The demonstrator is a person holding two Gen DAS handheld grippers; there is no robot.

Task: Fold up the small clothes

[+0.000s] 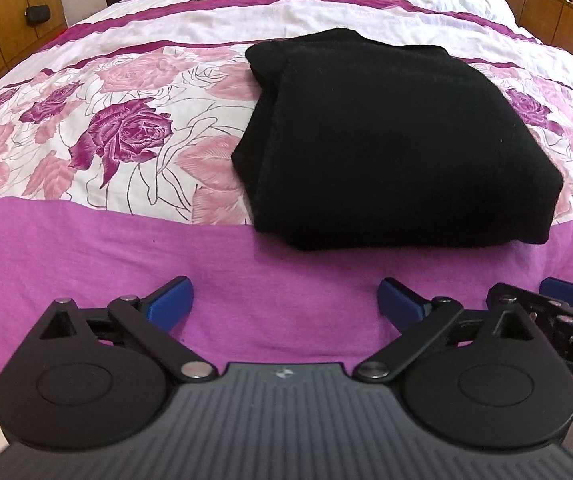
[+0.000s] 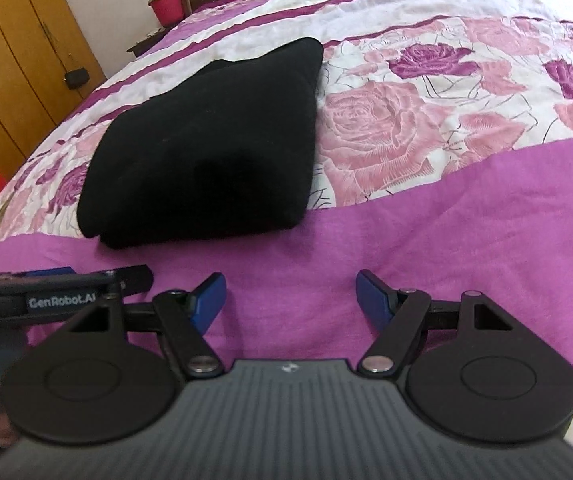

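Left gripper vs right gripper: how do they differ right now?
The left gripper has its jaws spread wider than the right gripper. The black garment lies ahead and right of the left gripper, ahead and left of the right gripper. Both are open, empty, over the bedspread.

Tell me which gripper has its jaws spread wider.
The left gripper: its blue fingers stand further apart than the right gripper's. Both are empty.

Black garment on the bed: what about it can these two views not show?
- Black garment: its type; both views show only dark folded cloth.
- Layer count: folds merge in the black, right view blurred.
- Underside: hidden against the bedspread.
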